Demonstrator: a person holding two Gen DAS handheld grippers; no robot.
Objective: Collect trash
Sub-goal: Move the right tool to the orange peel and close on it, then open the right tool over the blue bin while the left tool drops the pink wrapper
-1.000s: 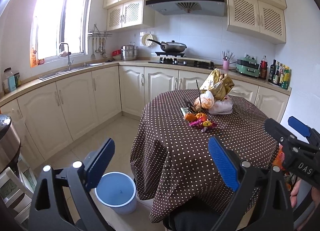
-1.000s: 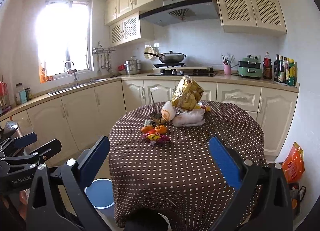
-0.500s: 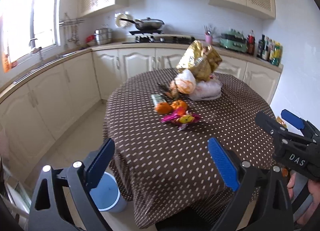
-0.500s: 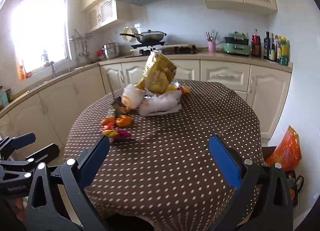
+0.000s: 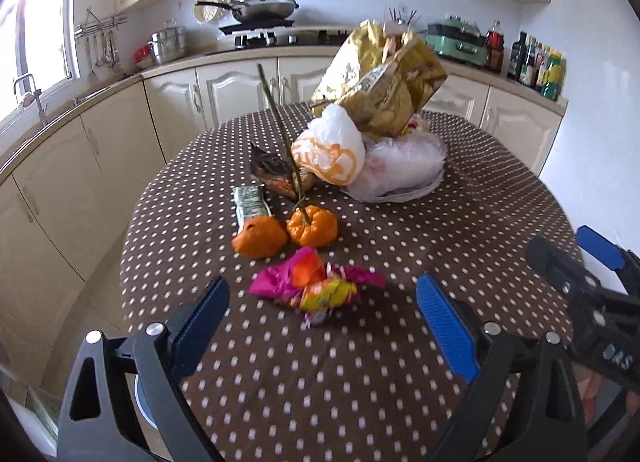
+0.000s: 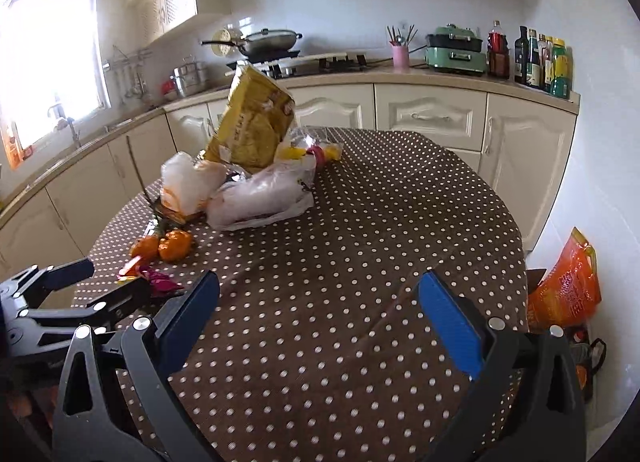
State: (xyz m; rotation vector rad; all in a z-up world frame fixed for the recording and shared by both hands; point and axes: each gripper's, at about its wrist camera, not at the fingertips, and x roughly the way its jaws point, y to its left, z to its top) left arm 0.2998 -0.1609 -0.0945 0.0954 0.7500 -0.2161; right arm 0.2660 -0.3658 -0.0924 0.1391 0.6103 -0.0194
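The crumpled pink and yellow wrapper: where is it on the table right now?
In the left wrist view the crumpled pink and yellow wrapper lies on the brown polka-dot tablecloth, just ahead of the open left claw and directly in front of the two orange peels.

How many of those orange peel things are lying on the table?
2. One orange peel lies at the end of the green wrapper; the other orange peel, with a stem on it, sits just right of it. More could be hidden behind the bags.
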